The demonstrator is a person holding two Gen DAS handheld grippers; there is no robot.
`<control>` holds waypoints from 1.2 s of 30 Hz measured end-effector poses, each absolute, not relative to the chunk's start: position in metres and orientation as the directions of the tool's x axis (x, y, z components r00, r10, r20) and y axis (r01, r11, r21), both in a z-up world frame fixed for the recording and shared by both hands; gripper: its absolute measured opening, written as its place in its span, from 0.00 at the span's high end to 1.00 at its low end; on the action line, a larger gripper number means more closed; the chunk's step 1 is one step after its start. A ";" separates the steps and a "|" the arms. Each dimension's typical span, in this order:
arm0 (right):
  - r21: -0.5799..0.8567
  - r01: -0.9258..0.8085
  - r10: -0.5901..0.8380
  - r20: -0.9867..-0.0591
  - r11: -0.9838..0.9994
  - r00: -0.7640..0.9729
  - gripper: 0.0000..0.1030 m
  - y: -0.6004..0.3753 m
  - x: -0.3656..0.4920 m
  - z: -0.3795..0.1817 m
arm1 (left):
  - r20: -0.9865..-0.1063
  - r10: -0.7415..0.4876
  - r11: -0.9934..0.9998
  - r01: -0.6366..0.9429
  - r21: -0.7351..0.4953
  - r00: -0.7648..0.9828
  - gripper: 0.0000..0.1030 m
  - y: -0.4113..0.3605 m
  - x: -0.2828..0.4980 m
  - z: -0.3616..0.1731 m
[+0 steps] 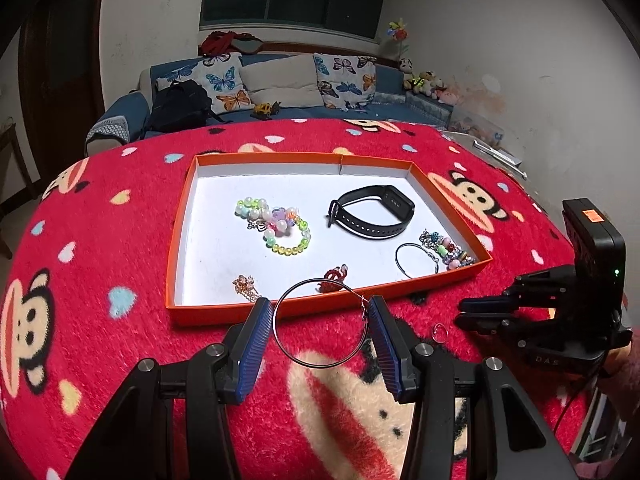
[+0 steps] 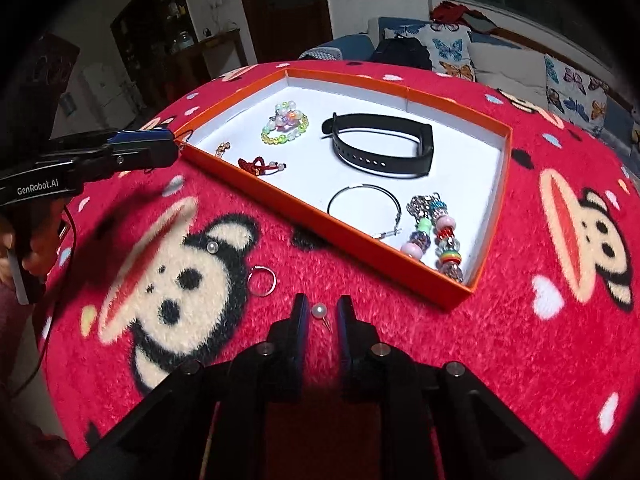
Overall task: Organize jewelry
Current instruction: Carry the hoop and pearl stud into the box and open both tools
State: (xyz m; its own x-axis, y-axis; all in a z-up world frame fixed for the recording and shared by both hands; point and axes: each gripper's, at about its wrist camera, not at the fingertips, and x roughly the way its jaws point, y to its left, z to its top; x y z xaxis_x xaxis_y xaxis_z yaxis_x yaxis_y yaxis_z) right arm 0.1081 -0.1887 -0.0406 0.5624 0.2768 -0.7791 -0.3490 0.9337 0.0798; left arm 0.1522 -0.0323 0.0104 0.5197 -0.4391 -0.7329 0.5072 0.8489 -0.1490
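Observation:
An orange tray (image 1: 328, 306) (image 2: 320, 216) with a white floor holds a black watch band (image 1: 370, 216) (image 2: 384, 148), bead bracelets (image 1: 276, 224) (image 2: 285, 125), a hoop earring (image 1: 416, 260) (image 2: 362, 204), a bead charm (image 2: 440, 236) and small red and gold pieces. My left gripper (image 1: 320, 322) (image 2: 176, 146) holds a large hoop earring (image 1: 320, 324) between its blue pads, lifted just before the tray's near rim. My right gripper (image 2: 322, 314) (image 1: 464, 314) straddles a pearl stud (image 2: 319, 312) on the cloth, jaws slightly apart and not touching it.
A red monkey-print blanket (image 2: 520, 320) covers the table. A small ring (image 2: 262, 280) (image 1: 439, 332) and a second pearl (image 2: 212, 246) lie on it left of my right gripper. A sofa with butterfly cushions (image 1: 280, 84) stands beyond the table.

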 end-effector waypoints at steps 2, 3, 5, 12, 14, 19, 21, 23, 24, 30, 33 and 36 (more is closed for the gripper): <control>0.052 -0.356 0.262 -0.776 0.933 0.573 0.84 -0.185 0.107 -0.041 | -0.735 -0.437 0.849 0.507 -0.147 0.518 0.50 -0.033 0.152 0.009; 0.046 -0.356 0.258 -0.776 0.933 0.576 0.84 -0.184 0.105 -0.041 | -0.736 -0.436 0.850 0.507 -0.146 0.518 0.50 -0.033 0.152 0.008; 0.044 -0.356 0.257 -0.774 0.933 0.578 0.88 -0.183 0.104 -0.041 | -0.737 -0.434 0.851 0.504 -0.146 0.519 0.50 -0.033 0.154 0.008; 0.080 -0.341 0.280 -0.755 0.937 0.593 0.91 -0.187 0.098 -0.032 | -0.730 -0.432 0.857 0.493 -0.148 0.530 0.50 -0.030 0.157 0.013; 0.099 -0.329 0.289 -0.744 0.939 0.602 0.91 -0.190 0.098 -0.025 | -0.725 -0.433 0.858 0.493 -0.148 0.536 0.50 -0.030 0.159 0.016; 0.120 -0.322 0.309 -0.702 0.939 0.642 0.91 -0.195 0.102 -0.003 | -0.711 -0.435 0.858 0.492 -0.143 0.552 0.50 -0.034 0.170 0.025; 0.134 -0.314 0.317 -0.684 0.940 0.657 0.90 -0.198 0.111 0.005 | -0.708 -0.434 0.859 0.493 -0.138 0.557 0.50 -0.037 0.177 0.026; 0.142 -0.304 0.317 -0.675 0.942 0.666 0.90 -0.199 0.121 0.007 | -0.708 -0.426 0.861 0.494 -0.124 0.563 0.50 -0.042 0.185 0.025; 0.140 -0.299 0.312 -0.674 0.944 0.670 0.90 -0.199 0.128 0.006 | -0.712 -0.414 0.864 0.492 -0.112 0.566 0.50 -0.044 0.189 0.023; 0.143 -0.267 0.289 -0.697 0.953 0.657 0.90 -0.201 0.158 -0.008 | -0.746 -0.398 0.866 0.487 -0.113 0.535 0.50 -0.052 0.216 0.001; 0.148 -0.258 0.285 -0.707 0.955 0.647 0.90 -0.202 0.164 -0.013 | -0.753 -0.395 0.868 0.482 -0.118 0.527 0.50 -0.053 0.226 -0.008; 0.148 -0.257 0.282 -0.718 0.955 0.636 0.90 -0.201 0.167 -0.016 | -0.758 -0.389 0.872 0.475 -0.119 0.524 0.50 -0.052 0.235 -0.015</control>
State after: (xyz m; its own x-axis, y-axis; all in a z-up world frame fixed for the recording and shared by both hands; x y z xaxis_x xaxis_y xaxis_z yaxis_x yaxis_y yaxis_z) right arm 0.1666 -0.2012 -0.0161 0.6365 0.2824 -0.7178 -0.2568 0.9551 0.1480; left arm 0.2350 -0.0516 -0.0147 0.5236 -0.3886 -0.7582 0.4748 0.8720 -0.1191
